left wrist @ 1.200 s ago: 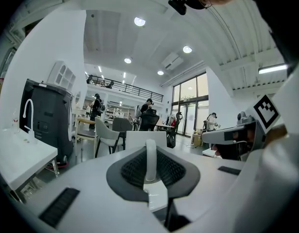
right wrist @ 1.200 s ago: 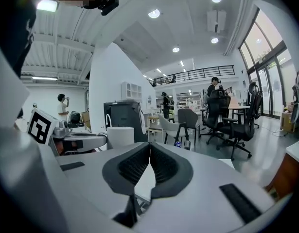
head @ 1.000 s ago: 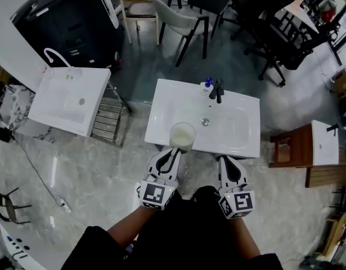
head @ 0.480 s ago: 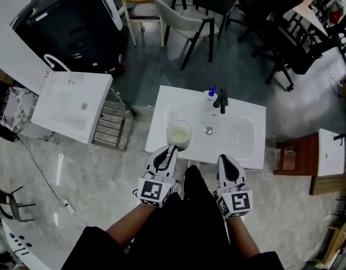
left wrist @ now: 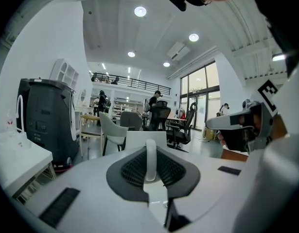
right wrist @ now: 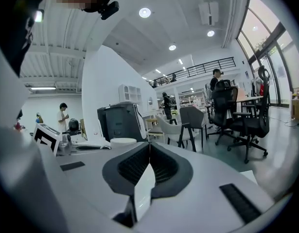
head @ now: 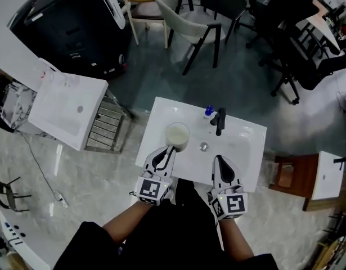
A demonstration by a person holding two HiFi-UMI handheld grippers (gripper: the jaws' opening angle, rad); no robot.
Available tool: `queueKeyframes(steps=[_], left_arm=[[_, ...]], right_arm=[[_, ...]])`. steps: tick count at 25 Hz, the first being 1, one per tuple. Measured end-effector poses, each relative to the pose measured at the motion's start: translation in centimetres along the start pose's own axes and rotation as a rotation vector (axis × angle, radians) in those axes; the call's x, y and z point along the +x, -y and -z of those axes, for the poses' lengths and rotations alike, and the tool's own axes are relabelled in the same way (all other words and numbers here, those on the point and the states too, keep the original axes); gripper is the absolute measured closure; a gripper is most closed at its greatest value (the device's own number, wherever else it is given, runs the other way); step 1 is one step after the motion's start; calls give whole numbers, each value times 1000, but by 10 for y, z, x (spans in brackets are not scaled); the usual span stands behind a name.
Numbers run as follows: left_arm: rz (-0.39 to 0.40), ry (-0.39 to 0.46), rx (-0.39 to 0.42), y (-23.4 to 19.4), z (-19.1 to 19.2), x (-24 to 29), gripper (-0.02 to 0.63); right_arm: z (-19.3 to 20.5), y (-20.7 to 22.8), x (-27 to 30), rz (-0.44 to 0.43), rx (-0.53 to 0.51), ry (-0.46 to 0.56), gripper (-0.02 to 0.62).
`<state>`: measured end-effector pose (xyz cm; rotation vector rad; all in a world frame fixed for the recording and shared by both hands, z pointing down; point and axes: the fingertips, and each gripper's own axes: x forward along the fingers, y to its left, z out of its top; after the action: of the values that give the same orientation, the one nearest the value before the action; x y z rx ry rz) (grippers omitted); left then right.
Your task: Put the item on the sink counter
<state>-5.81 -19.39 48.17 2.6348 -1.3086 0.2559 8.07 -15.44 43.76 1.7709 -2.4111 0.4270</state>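
- Head view: the white cup (head: 177, 135) is pinched by the left claw (head: 170, 149) over the left side of the sink tabletop (head: 246, 151). The right claw (head: 216, 159) is seen at the front rim.
- Left gripper view: the left claw (left wrist: 150, 154) is clamped on the cup's handle (left wrist: 150, 165).
- Right gripper view: the right claw (right wrist: 149, 149) is pressed together.

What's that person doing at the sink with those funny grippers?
A person stands at a white rectangular sink counter with a gripper in each hand. The left gripper is shut on the handle of a round white cup and holds it over the counter's left side. I cannot tell if the cup is touching down yet. The right gripper is shut and empty, near the counter's front edge. A black tap and a small blue-capped bottle stand at the back.
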Motion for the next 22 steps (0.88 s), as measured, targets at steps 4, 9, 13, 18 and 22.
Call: queueKeyframes(steps=[4, 9, 13, 18, 22], left_arm=[[-26, -27, -13, -15, 6, 33, 565], [-67, -48, -28, -28, 15, 74, 565], [-88, -33, -5, -40, 29, 100, 565], [-114, -47, 15, -52, 52, 129, 565], [-126, -40, -16, -62, 74, 147, 565]], right_arm=[[-9, 11, 31, -3, -14, -9, 566], [-4, 40, 63, -16, 18, -29, 566], [-5, 55, 86, -36, 10, -34, 566], [-3, 68, 109, -59, 5, -62, 566], [3, 71, 126, -85, 12, -94, 566]])
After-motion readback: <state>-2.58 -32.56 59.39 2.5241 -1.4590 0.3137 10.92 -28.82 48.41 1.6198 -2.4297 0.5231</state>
